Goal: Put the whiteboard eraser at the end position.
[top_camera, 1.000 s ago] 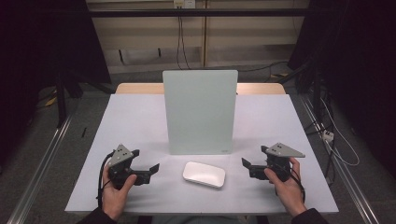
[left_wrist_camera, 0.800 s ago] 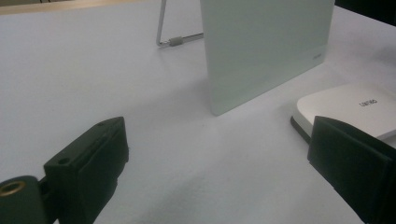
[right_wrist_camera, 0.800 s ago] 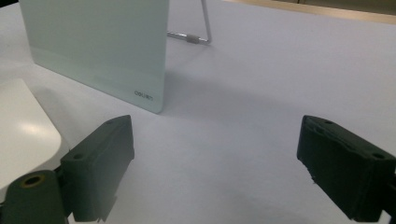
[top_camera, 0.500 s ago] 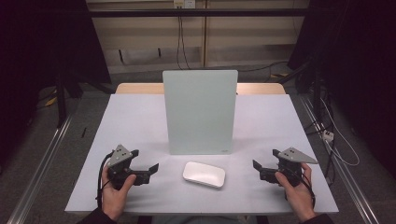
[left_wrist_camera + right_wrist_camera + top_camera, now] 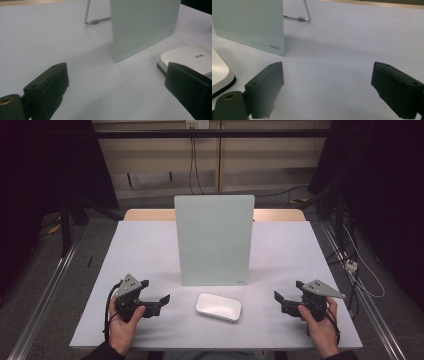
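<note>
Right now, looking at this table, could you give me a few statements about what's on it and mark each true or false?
1. The pale green board stands upright on a wire stand. True.
2. The white eraser lies behind the board. False: it lies in front of it, nearer the person.
3. The left gripper grips the eraser. False: its jaws are open and hold nothing.
4. The right gripper is open, apart from the eraser. True.
5. The eraser lies between the two grippers. True.
</note>
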